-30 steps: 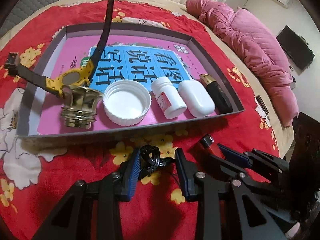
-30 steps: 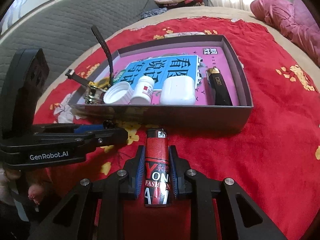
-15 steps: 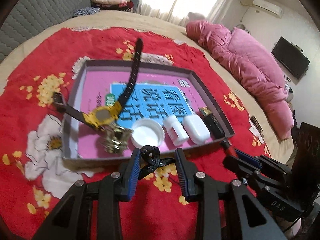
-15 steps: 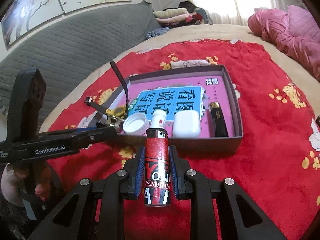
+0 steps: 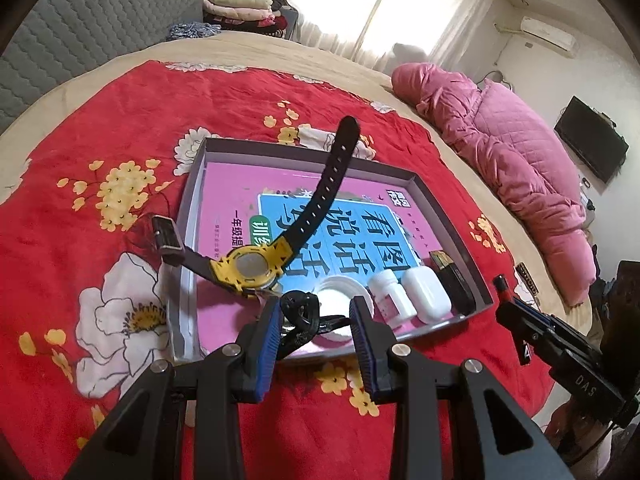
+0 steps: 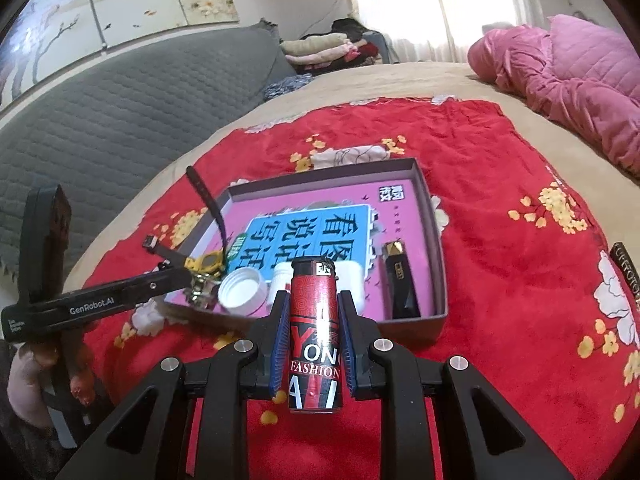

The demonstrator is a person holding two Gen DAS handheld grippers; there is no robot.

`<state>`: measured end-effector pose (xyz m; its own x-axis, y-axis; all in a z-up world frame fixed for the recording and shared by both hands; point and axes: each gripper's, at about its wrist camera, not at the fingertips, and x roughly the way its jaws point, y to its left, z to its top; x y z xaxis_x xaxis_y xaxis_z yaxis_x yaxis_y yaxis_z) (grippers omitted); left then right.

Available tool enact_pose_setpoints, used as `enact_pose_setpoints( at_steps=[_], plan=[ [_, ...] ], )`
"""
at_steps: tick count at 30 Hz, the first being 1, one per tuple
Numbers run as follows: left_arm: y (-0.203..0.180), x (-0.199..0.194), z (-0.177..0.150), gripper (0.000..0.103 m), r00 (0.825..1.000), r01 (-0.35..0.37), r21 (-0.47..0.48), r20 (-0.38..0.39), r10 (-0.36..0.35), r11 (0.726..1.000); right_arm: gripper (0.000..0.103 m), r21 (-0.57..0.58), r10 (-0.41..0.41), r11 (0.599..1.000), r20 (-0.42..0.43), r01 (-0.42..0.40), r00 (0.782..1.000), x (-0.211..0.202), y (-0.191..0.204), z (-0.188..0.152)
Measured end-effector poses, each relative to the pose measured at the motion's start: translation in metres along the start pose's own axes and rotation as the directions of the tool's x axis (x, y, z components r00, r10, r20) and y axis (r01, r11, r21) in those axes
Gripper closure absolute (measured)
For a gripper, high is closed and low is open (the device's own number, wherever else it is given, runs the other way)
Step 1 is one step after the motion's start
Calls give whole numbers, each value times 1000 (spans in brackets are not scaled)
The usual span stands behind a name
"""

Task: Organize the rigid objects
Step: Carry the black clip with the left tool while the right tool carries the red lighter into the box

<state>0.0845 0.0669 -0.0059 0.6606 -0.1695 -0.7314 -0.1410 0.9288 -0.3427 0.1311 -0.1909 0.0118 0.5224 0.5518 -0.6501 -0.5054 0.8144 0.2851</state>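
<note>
A black twisted clip-like piece (image 5: 299,311) sits between the blue pads of my left gripper (image 5: 316,307), which is shut on it above the red blanket, just in front of the tray's near wall. My right gripper (image 6: 314,300) is shut on a red lighter (image 6: 315,344) held upright-lengthwise, also short of the tray. The shallow grey tray (image 6: 438,240) has a pink printed floor. It holds a yellow watch (image 5: 248,268) with a black strap, a white lid (image 5: 340,300), a small white bottle (image 5: 390,294), a white case (image 5: 426,294) and a black-and-gold lighter (image 6: 402,284).
The tray (image 5: 440,208) lies on a red flowered blanket (image 5: 100,128) over a bed. A pink quilt (image 5: 512,160) is piled to the right, and a grey padded headboard (image 6: 100,112) rises on the left. A person's hand (image 6: 28,384) holds the left gripper's handle.
Both grippers have risen and drawn back from the tray, which now looks smaller and farther. Each still grips the same thing. Nothing inside the tray has moved.
</note>
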Motion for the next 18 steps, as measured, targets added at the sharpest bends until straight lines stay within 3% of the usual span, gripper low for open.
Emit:
enact_pose_setpoints(
  at_steps=[18],
  plan=[
    [34,9,3,68,1000,-7,-36,-20,6,999,79,4,-32,999,-14,32,999,29,-2,16]
  ],
)
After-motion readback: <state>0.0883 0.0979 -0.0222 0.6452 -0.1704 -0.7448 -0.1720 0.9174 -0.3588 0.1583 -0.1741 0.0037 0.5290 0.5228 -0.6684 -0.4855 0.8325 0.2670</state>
